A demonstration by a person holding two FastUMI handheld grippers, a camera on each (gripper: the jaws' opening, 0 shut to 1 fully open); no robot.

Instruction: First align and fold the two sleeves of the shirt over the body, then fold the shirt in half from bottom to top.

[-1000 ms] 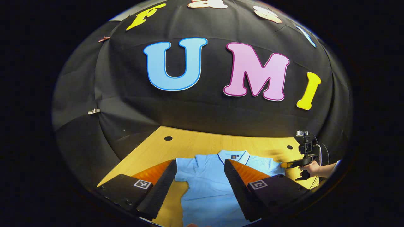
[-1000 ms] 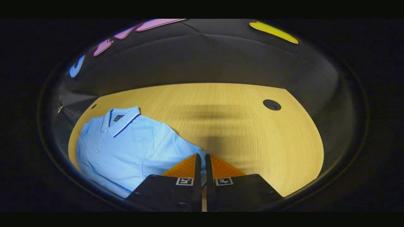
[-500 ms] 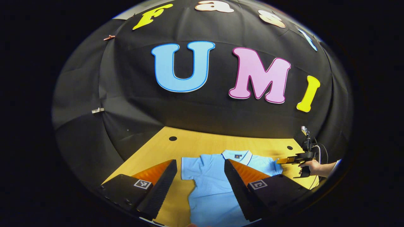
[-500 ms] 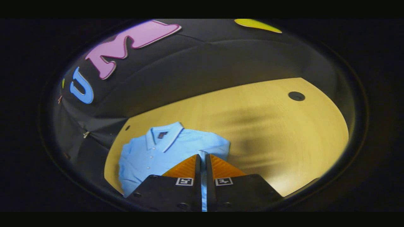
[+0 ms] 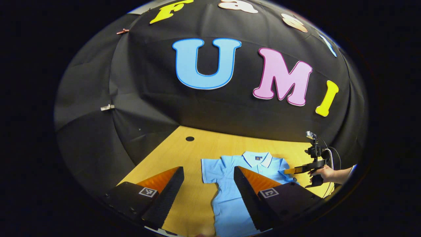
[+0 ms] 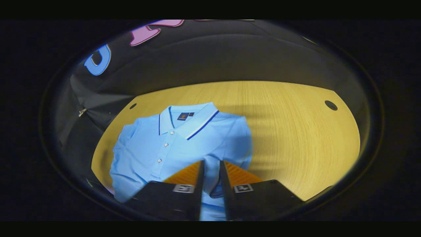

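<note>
While the left gripper (image 5: 207, 194) hangs with its fingers spread wide and nothing between them, low over the near side of the table (image 5: 197, 154), the blue shirt (image 6: 171, 144) lies face up beyond it, collar toward the back wall. In the left gripper view the shirt's left sleeve (image 5: 210, 169) sticks out flat on the wood, not yet folded. Farther right, the right gripper (image 6: 210, 168) sits over the other sleeve, which seems already turned in onto the body; its fingers stand a little apart with cloth showing between them, and I cannot tell whether they pinch it or have just let go. A hand (image 5: 324, 173) holds that tool at the table's far edge.

From here the risk, I'd say, is drag: if the right fingers lift away with fabric caught, the folded sleeve peels back or the whole shirt slides crooked. The left sleeve then wouldn't line up with it.
</note>
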